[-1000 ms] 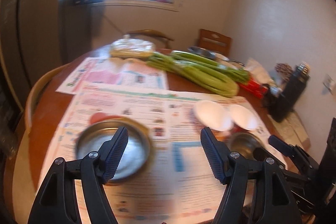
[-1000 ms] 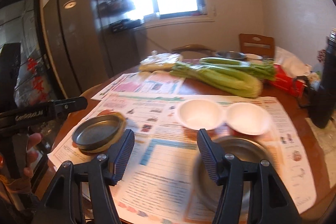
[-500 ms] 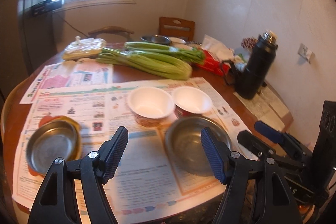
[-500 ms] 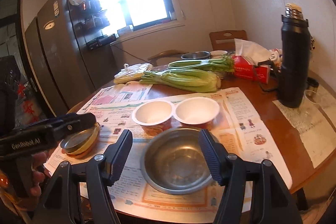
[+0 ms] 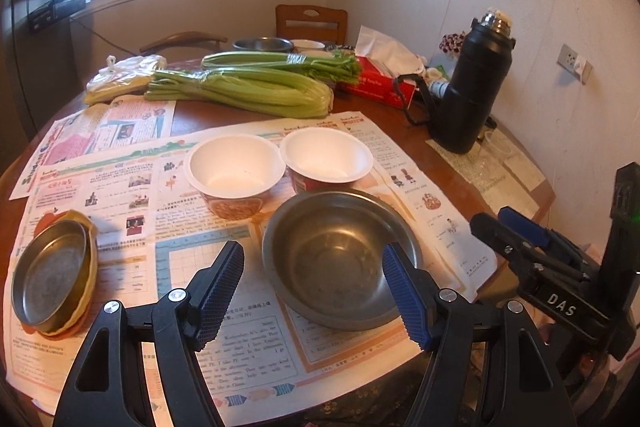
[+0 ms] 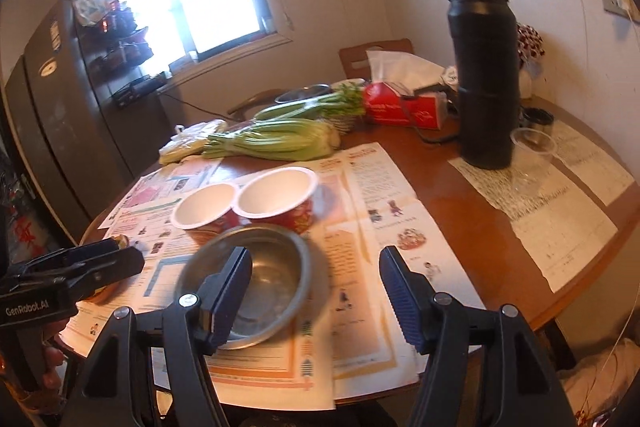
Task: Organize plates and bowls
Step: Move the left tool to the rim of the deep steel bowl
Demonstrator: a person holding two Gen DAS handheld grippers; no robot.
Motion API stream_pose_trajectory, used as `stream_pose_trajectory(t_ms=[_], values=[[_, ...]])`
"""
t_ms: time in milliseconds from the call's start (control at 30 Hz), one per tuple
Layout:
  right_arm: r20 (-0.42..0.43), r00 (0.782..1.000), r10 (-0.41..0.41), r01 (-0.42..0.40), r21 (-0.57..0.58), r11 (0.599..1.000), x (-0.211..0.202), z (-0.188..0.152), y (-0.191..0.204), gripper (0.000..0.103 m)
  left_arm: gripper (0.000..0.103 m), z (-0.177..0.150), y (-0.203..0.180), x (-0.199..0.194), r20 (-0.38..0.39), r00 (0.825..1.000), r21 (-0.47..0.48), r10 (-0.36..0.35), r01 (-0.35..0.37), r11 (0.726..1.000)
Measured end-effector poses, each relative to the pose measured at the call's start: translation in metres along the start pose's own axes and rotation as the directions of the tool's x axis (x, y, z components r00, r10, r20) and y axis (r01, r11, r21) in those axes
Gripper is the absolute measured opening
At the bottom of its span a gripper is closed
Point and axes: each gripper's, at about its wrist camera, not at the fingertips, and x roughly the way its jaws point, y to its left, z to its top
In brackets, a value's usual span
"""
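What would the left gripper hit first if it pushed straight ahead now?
Probably the large steel bowl: it lies between the open left gripper and the paper bowls, though the gripper's height above the rim is unclear.

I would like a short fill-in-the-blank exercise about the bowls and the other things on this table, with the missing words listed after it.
1. The two white bowls stand on the ____ that covers the table.
2. The steel bowl holds ____.
3. The tall black flask stands ____, not on its side.
4. The left hand-held gripper and the right hand-held gripper are both ____.

Missing words: newspaper; nothing; upright; open
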Motion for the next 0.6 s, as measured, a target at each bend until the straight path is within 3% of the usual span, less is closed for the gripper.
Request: stream_pose_trajectory(t_ms=[233, 600], values=[[-0.025, 1.000, -0.016, 0.015, -0.029, 0.999, 0.013, -0.003, -0.004, 0.066, 0.073, -0.003, 0.000, 0.025, -0.042, 0.999, 0.004, 0.003, -0.003, 1.000], [-0.093, 0.995, 0.034, -0.037, -0.033, 0.999, 0.046, -0.009, 0.010, 0.066, 0.073, -0.002, 0.018, 0.049, -0.076, 0.997, -0.030, 0.002, -0.004, 1.000]])
